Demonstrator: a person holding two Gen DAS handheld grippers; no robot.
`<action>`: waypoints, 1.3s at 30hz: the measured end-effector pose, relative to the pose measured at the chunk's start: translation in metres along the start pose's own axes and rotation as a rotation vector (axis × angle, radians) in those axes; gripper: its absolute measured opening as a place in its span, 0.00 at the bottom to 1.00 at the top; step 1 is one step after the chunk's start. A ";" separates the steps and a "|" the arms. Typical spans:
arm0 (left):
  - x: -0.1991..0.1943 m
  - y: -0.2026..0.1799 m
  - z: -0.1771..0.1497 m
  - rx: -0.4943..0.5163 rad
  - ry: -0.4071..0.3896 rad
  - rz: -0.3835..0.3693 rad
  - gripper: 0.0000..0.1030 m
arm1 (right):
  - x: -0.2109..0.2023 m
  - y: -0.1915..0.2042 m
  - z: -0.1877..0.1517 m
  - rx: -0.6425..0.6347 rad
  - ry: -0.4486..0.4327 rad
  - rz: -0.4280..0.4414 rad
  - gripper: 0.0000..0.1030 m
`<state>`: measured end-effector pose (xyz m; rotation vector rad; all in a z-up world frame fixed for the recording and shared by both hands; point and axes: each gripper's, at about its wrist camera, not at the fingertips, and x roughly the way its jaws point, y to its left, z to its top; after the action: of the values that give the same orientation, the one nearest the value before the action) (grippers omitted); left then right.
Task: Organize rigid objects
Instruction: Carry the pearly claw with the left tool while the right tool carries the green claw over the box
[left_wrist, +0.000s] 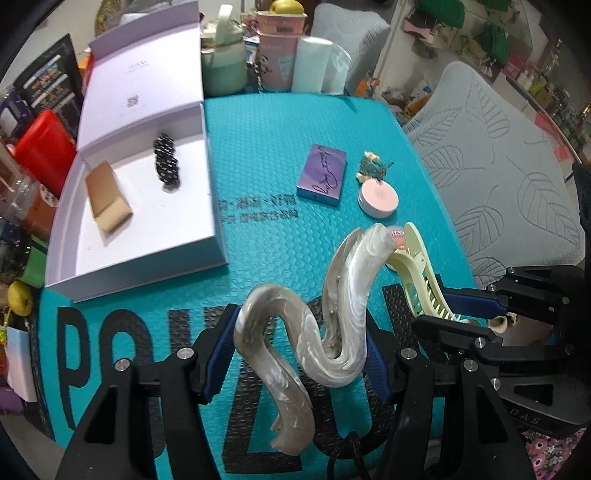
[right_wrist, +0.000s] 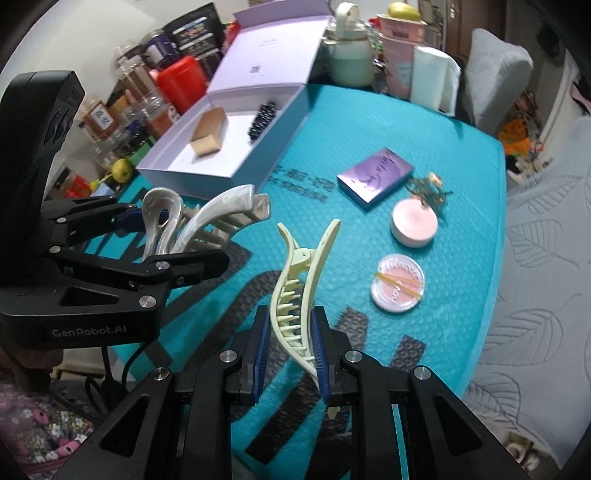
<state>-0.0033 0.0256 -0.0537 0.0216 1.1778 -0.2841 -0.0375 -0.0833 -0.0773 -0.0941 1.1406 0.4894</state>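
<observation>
My left gripper (left_wrist: 295, 354) is shut on a large pearly white hair claw (left_wrist: 314, 317), held above the teal mat (left_wrist: 266, 155); the claw also shows in the right wrist view (right_wrist: 207, 225). My right gripper (right_wrist: 290, 354) is shut on a pale yellow hair claw (right_wrist: 295, 291), also held above the mat, to the right of the left gripper (right_wrist: 173, 236). The yellow claw also shows in the left wrist view (left_wrist: 421, 280). An open white box (left_wrist: 218, 206) at the left holds a tan case (left_wrist: 107, 199) and a black hair clip (left_wrist: 168, 162).
On the mat lie a purple box (left_wrist: 321, 177), a pink round compact (left_wrist: 378, 199), a clear round compact (right_wrist: 397, 288) and a small trinket (left_wrist: 371, 164). Bottles, a green jug (left_wrist: 221, 62) and cartons crowd the far edge. Grey cushioned chairs (left_wrist: 498, 177) stand to the right.
</observation>
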 end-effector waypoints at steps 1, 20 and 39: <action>-0.002 0.001 0.000 -0.005 -0.005 0.004 0.59 | -0.001 0.003 0.001 -0.011 -0.002 0.007 0.21; -0.064 0.020 -0.010 -0.095 -0.146 0.096 0.59 | -0.029 0.048 0.022 -0.177 -0.090 0.077 0.21; -0.069 0.055 -0.005 -0.156 -0.169 0.143 0.59 | -0.023 0.075 0.055 -0.280 -0.119 0.061 0.21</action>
<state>-0.0193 0.0933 0.0005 -0.0532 1.0221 -0.0662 -0.0302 -0.0064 -0.0208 -0.2706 0.9558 0.6987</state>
